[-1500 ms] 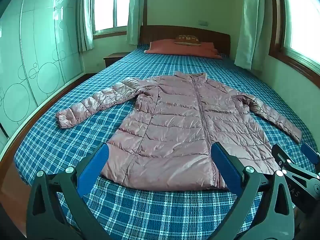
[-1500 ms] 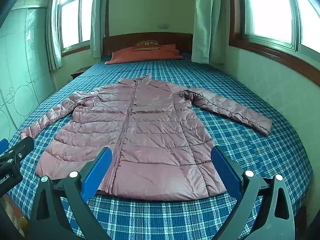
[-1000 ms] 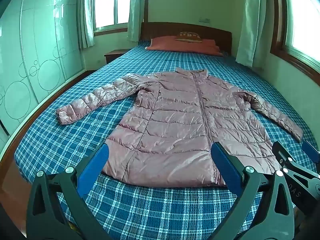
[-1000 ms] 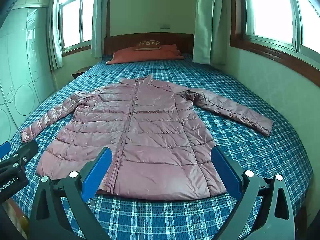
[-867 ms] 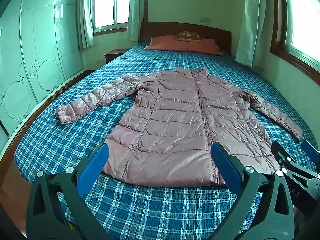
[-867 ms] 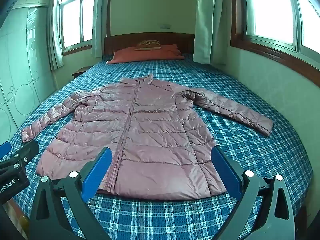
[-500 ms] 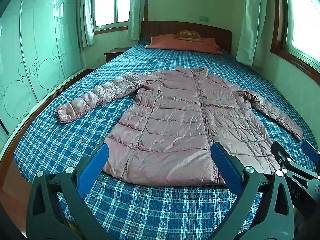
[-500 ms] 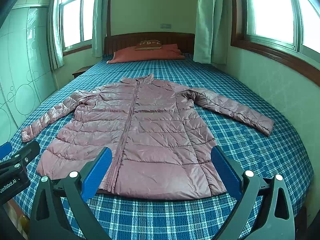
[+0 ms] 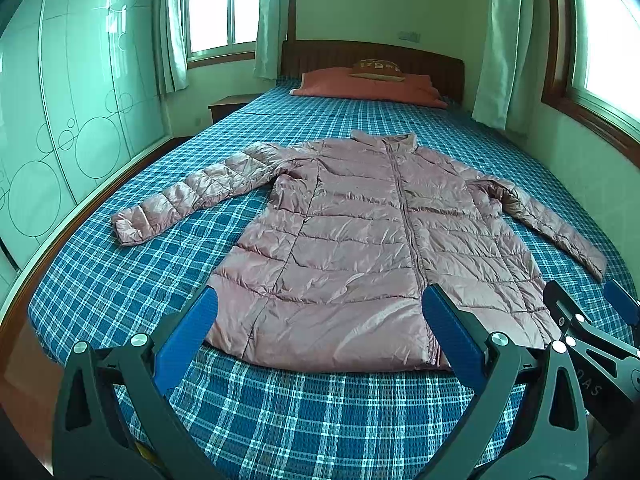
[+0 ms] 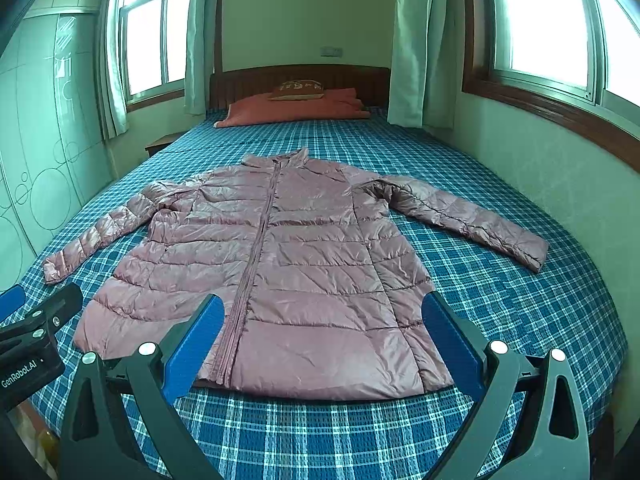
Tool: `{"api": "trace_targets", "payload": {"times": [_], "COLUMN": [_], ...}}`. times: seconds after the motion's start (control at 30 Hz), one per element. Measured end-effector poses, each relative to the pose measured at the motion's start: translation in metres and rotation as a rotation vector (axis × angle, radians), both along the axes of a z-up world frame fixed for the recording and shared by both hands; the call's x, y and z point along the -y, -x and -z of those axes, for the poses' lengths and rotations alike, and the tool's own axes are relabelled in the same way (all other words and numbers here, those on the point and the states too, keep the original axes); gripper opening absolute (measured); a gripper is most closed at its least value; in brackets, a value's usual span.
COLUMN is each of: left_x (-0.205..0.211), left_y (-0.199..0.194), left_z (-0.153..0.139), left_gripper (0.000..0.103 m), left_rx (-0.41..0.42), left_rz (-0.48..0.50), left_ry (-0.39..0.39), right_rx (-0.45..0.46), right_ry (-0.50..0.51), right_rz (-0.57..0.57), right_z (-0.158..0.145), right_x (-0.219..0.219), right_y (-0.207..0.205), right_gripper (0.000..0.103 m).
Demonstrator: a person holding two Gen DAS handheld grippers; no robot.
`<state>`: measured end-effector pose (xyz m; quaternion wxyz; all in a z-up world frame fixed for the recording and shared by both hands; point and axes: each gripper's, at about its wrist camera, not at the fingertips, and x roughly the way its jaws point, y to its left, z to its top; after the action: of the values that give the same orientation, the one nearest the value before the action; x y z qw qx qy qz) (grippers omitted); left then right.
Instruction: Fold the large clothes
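Left gripper [image 9: 318, 318]: jaws spread wide, blue pads [image 9: 188, 334] facing each other across an empty gap; nothing held; it hangs above the foot end of the bed, clear of the fabric, aimed along the garment toward the headboard. Right gripper [image 10: 318, 320]: likewise spread wide and holding nothing; blue pads [image 10: 448, 338] apart with the jacket's hem seen between them; it sits just beside the left unit, whose black body shows at the lower left edge of the right wrist view, as the right unit's does at the lower right edge of the left wrist view.

Jacket [image 9: 360, 240]: pink quilted puffer type, laid flat on its back, front up, zip closed along the centre; collar toward the pillow end, hem toward the grippers; both sleeves stretched outward and slightly down, one to each side of the bed; left sleeve cuff [image 9: 126, 230] lies near the mattress edge on the wardrobe side; right sleeve cuff [image 10: 532, 254] lies toward the wall side; surface creased but not folded.

Bed [image 9: 280, 412]: covered with a blue plaid sheet, bare around the jacket; an orange pillow [image 9: 368, 88] with a small brown cushion [image 9: 378, 68] on top rests against the dark wooden headboard [image 10: 300, 76].

Surroundings: green glass-fronted wardrobe [image 9: 60, 120] along the left; curtained windows [image 10: 552, 20] on the rear and right walls; a small nightstand [image 9: 230, 104] beside the head of the bed.
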<state>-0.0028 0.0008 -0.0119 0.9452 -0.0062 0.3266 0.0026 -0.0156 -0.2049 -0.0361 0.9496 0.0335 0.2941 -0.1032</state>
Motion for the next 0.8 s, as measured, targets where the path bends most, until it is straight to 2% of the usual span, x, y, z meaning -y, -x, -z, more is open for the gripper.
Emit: {"api": "trace_targets", "payload": {"times": [0.8], "left_x": [-0.0012], "left_y": [0.0003], "left_z": [0.0047], "left_gripper": [0.101], "left_rx": [-0.014], "left_rz": [0.001], "left_ry": [0.000], "right_rx": [0.002], "right_ry": [0.002], "right_rz": [-0.005], "right_z": [-0.0007], "right_x": [-0.0029], "right_y": [0.0002], "right_gripper": [0.098]}}
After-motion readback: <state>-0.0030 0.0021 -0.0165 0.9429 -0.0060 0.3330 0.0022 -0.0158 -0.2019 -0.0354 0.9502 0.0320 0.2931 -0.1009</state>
